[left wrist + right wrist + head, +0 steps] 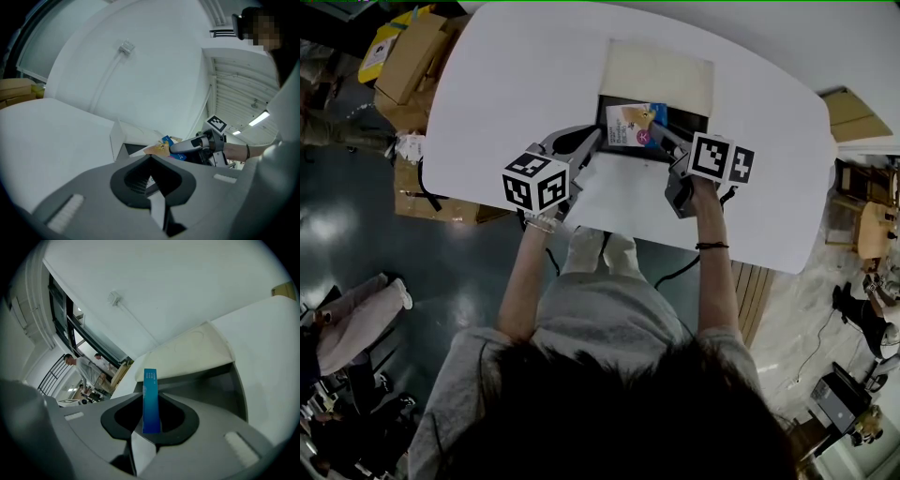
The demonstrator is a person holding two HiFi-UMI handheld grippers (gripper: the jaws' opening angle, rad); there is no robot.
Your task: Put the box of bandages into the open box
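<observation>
The open box [701,120] stands on the white table [516,84], dark inside, with its cream lid [656,66] folded back. My right gripper [662,137] is shut on the bandage box [633,125], which hangs tilted over the box's opening. In the right gripper view the blue bandage box [150,390] stands edge-on between the jaws of my right gripper [151,404], in front of the open box [220,380]. My left gripper [596,139] is at the open box's near left corner, its jaws together and nothing seen between them. In the left gripper view, beyond the left gripper [151,158], the bandage box [165,146] is above the open box [117,140].
A white flap or sheet [623,192] lies in front of the open box. Cardboard cartons [412,56] stand on the floor left of the table. The table's near edge [694,246] runs just behind my hands. People stand in the far background [86,369].
</observation>
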